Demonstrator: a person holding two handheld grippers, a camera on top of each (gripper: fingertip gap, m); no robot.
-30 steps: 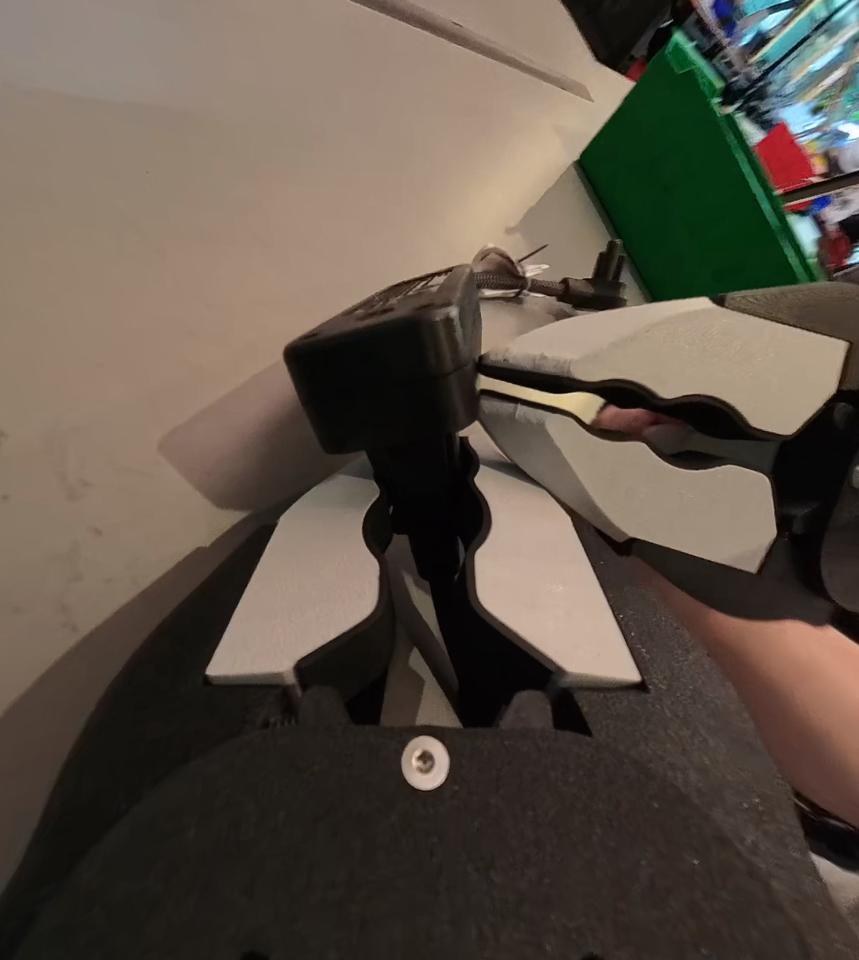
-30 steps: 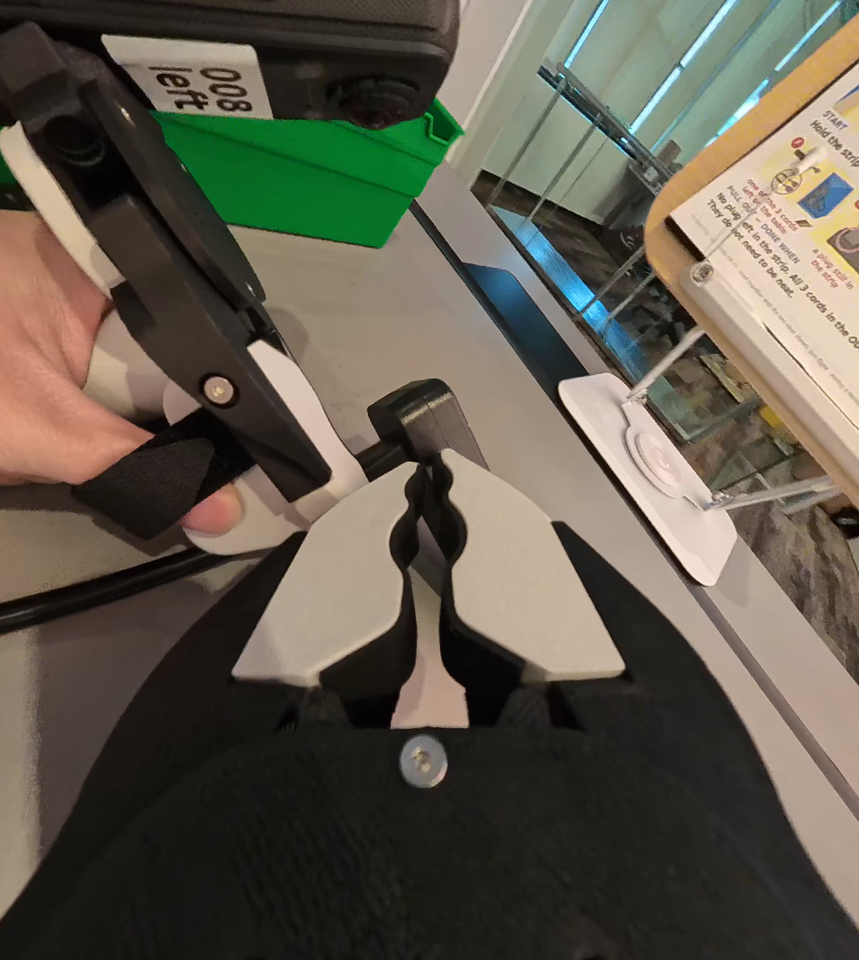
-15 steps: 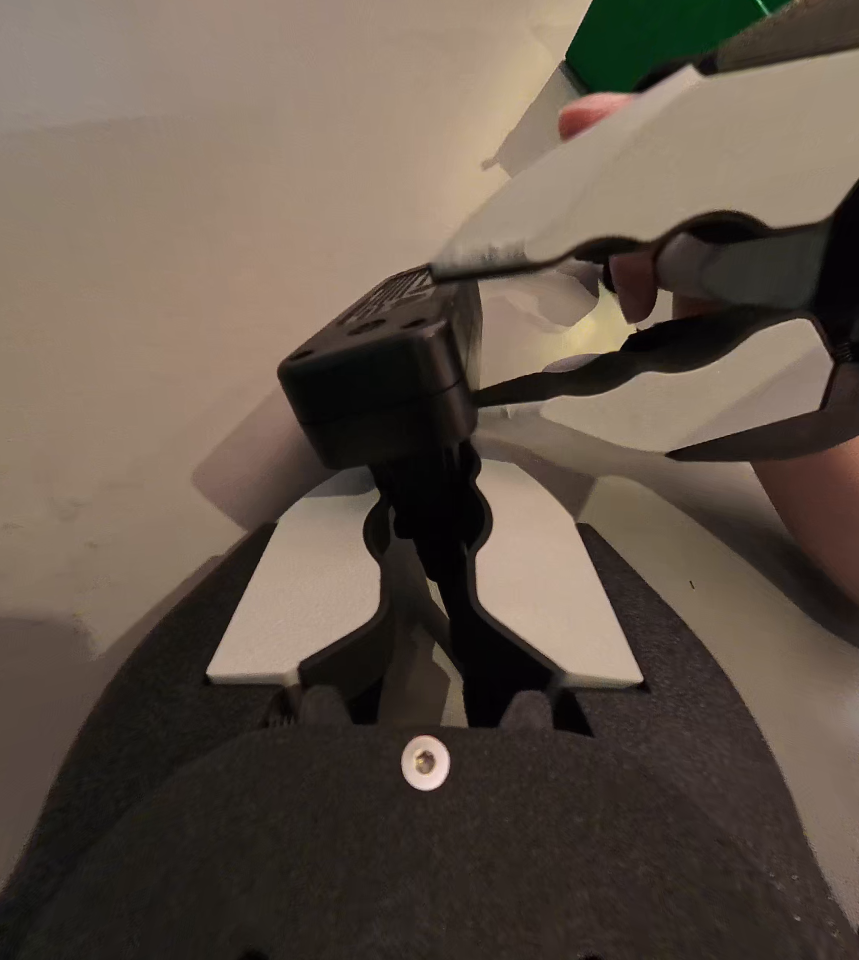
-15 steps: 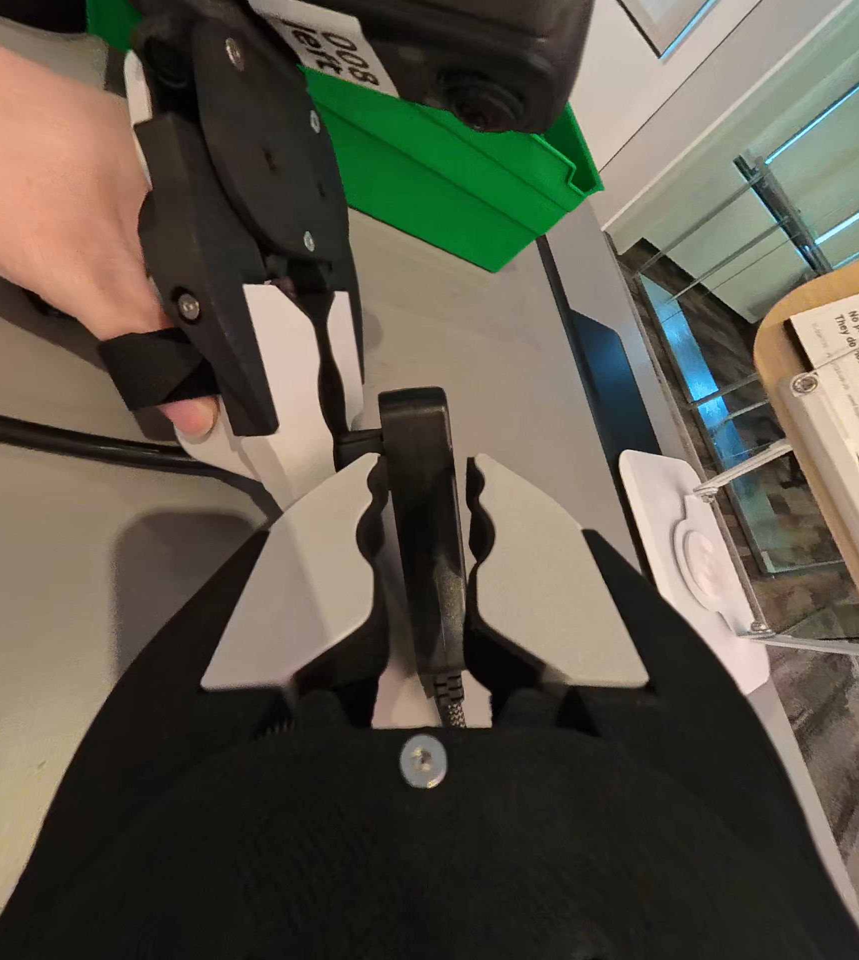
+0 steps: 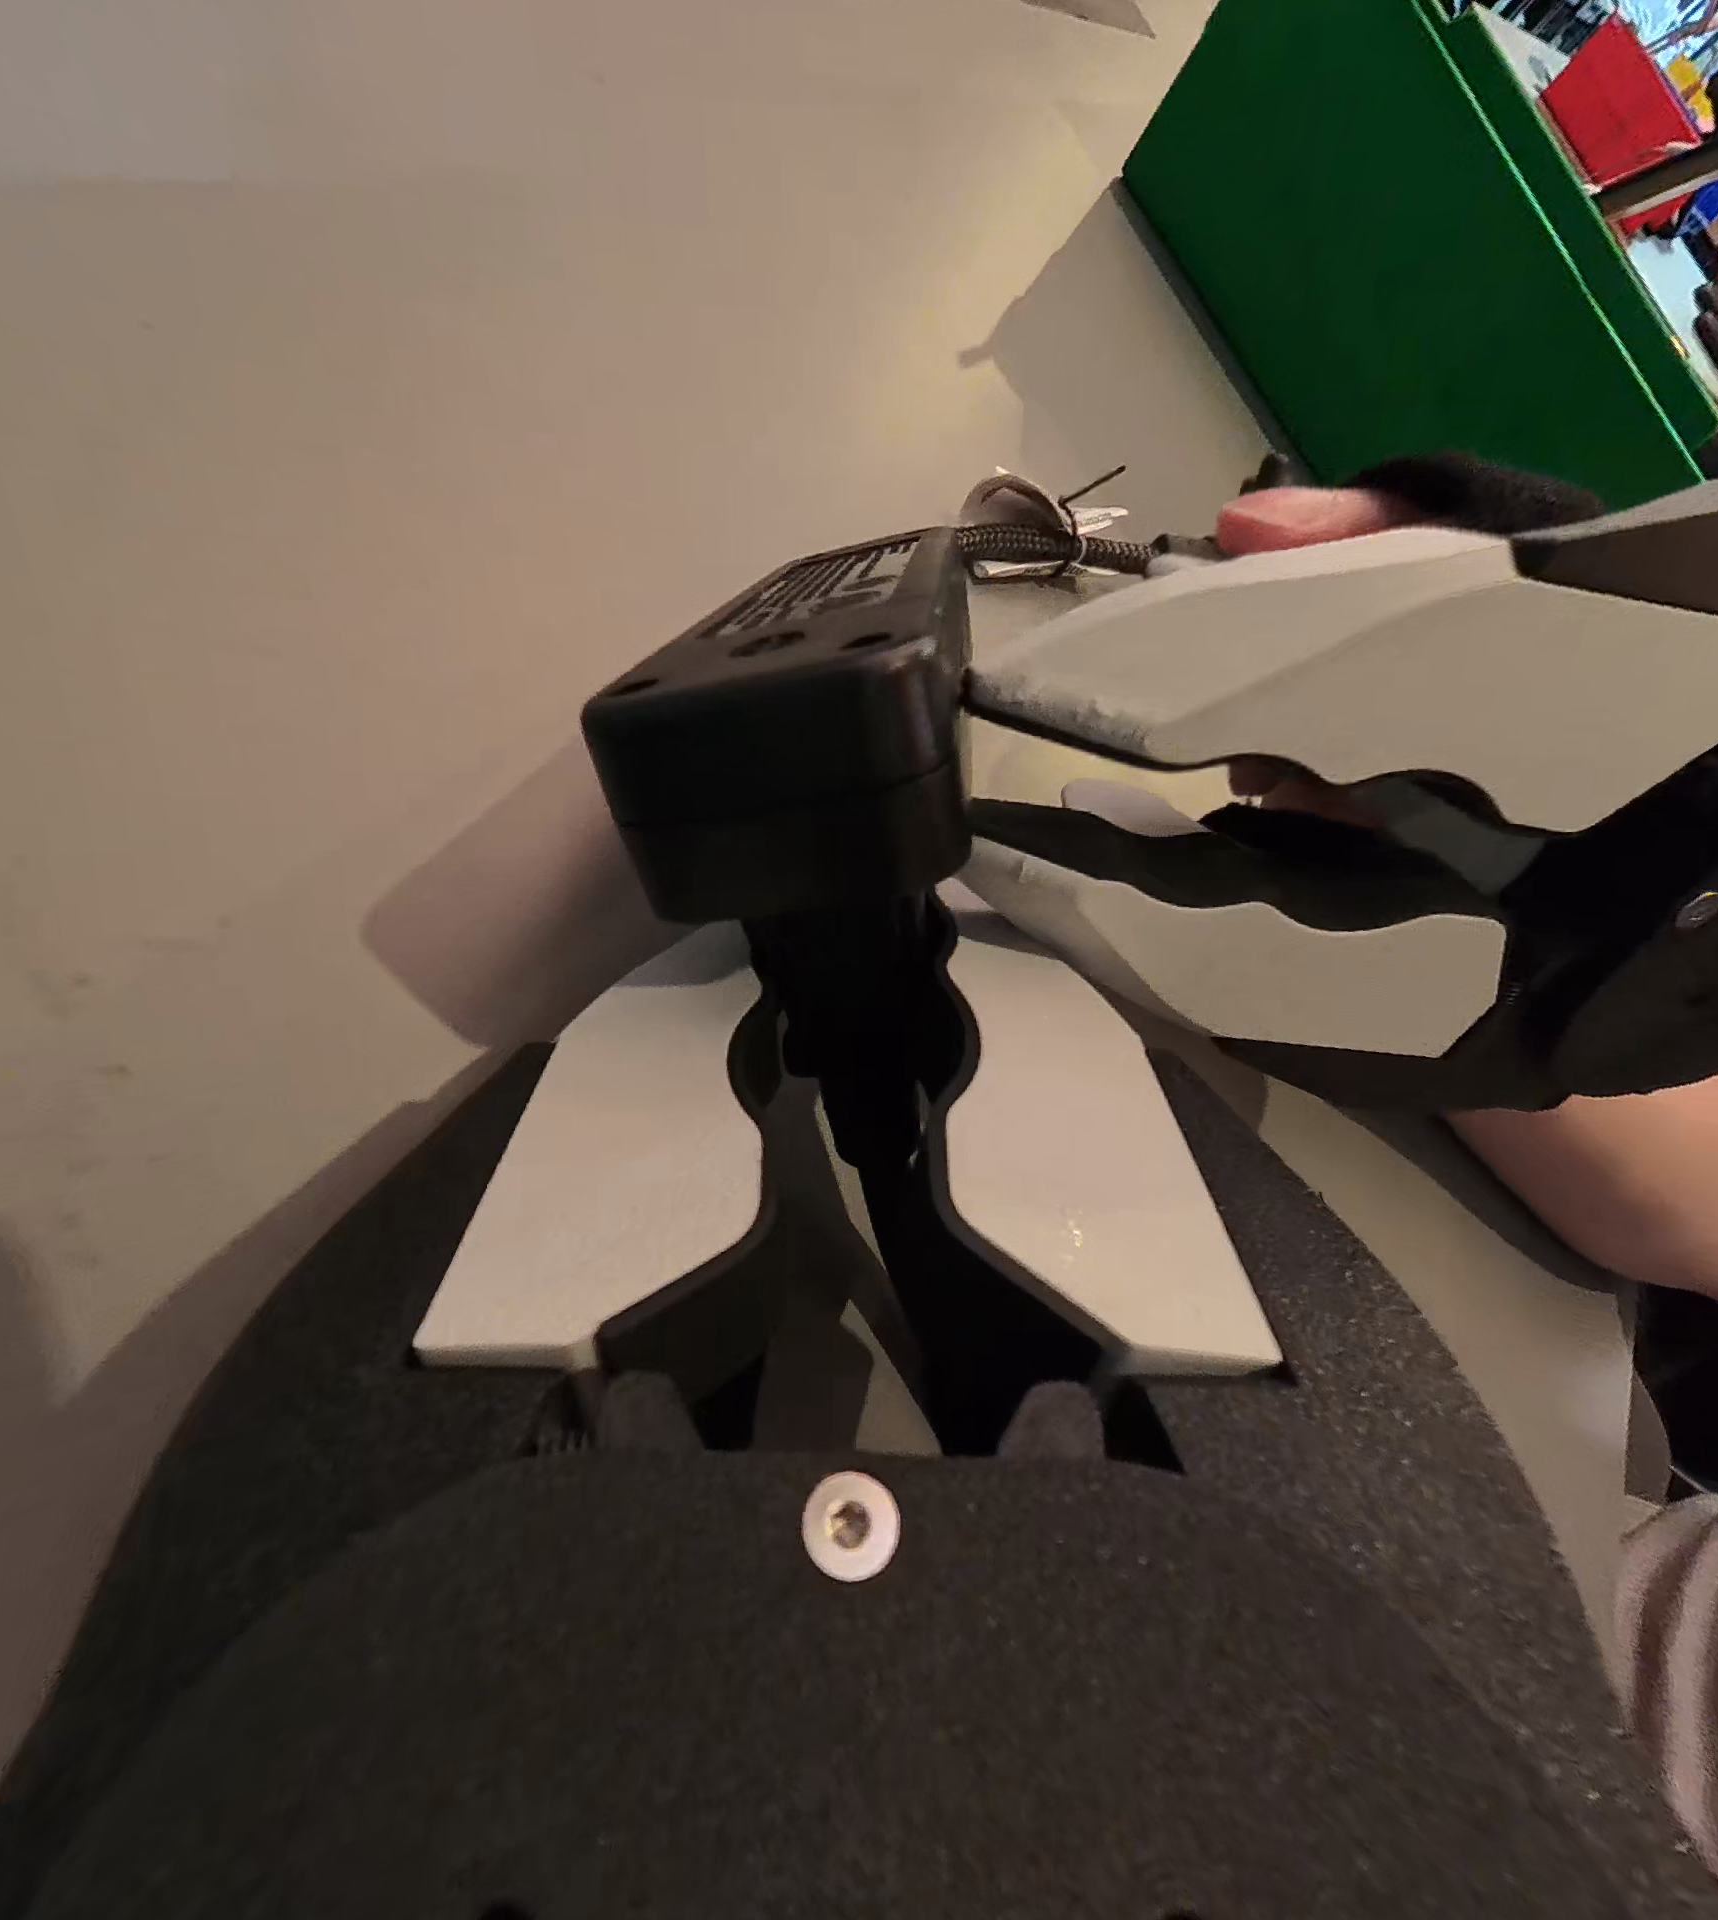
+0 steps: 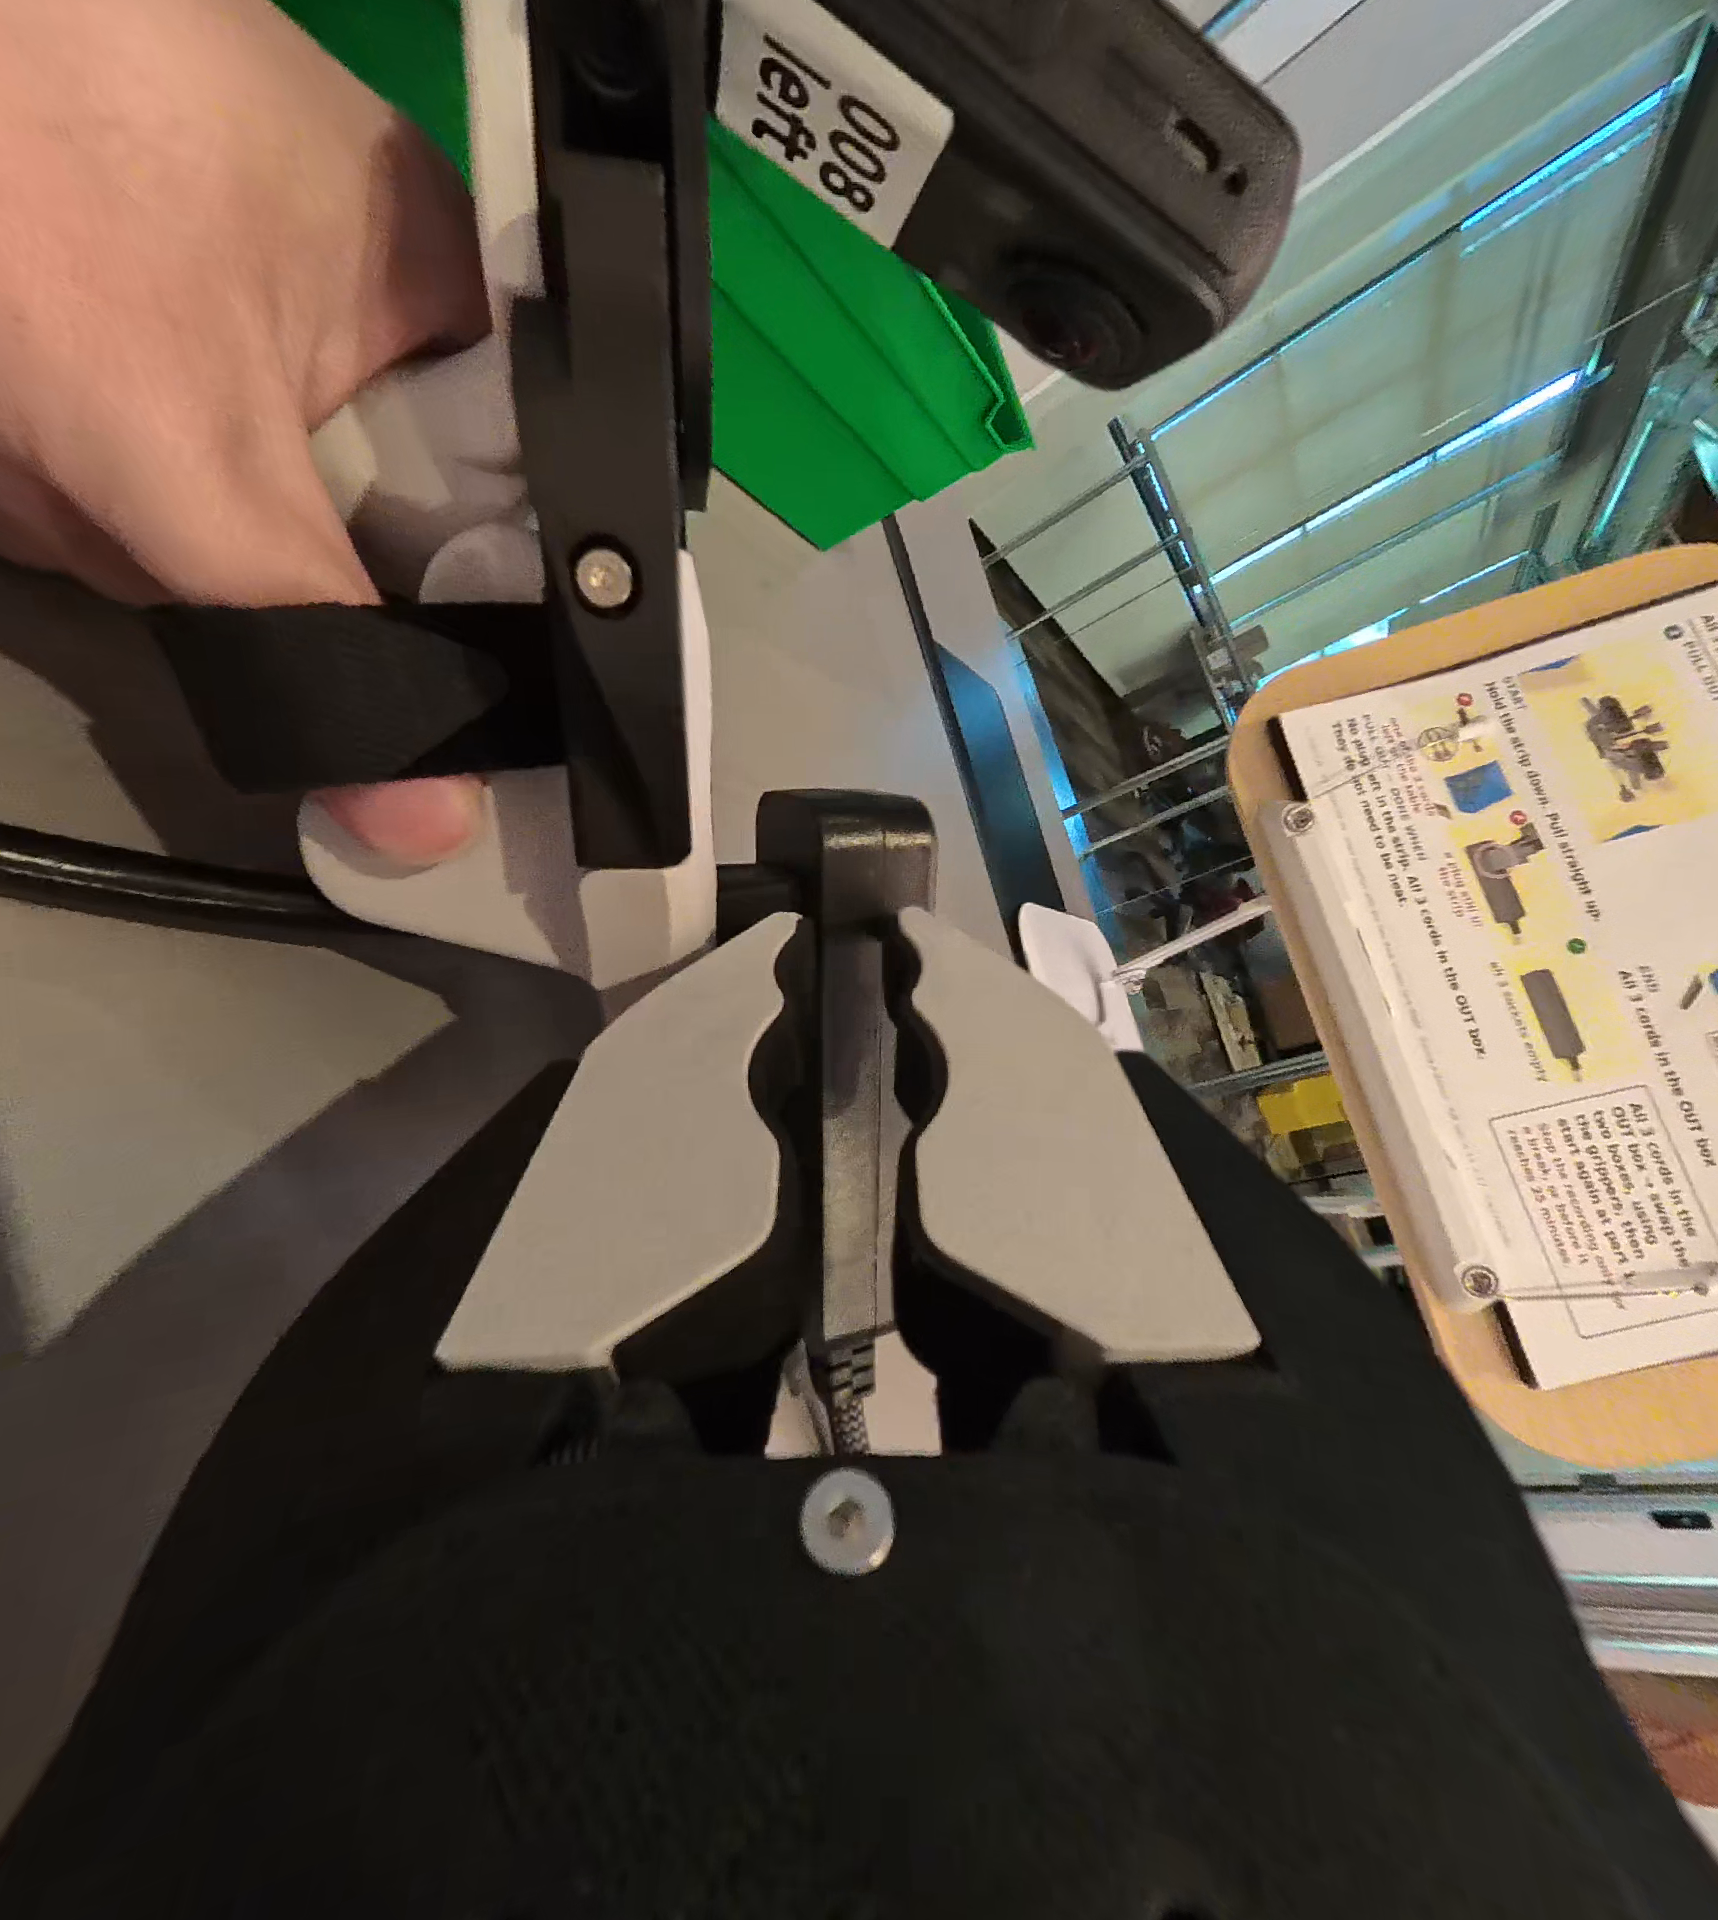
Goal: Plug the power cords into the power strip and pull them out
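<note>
A flat black block (image 5: pixel 782 748) with a braided cord (image 5: pixel 1031 545) at its far end is held in the air between both grippers. My left gripper (image 5: pixel 850 935) is shut on a black plug stem (image 5: pixel 865 1039) that meets the block's underside. My right gripper (image 5: pixel 974 758) comes in from the right, its fingers above and below the block's edge. In the right wrist view my right gripper (image 6: pixel 850 935) is shut on the block (image 6: pixel 850 1143), with the braided cord (image 6: pixel 850 1423) running back between the fingers. The left gripper (image 6: pixel 647 894) holds the stem, and a thick black cord (image 6: pixel 107 873) trails left.
A green bin (image 5: pixel 1406 260) stands on the grey table (image 6: pixel 159 1091) behind the grippers; it also shows in the right wrist view (image 6: pixel 834 364). An instruction sheet on a wooden board (image 6: pixel 1561 987) stands to the right. A white pad (image 6: pixel 1073 956) lies near the table edge. A beige wall (image 5: pixel 315 416) is to the left. About 5 centimetres separates my left fingertips from my right.
My right gripper was shut short of the block, opened around it, and has now closed on its flat sides. Both grippers tilted and shifted together; the left kept its grip.
</note>
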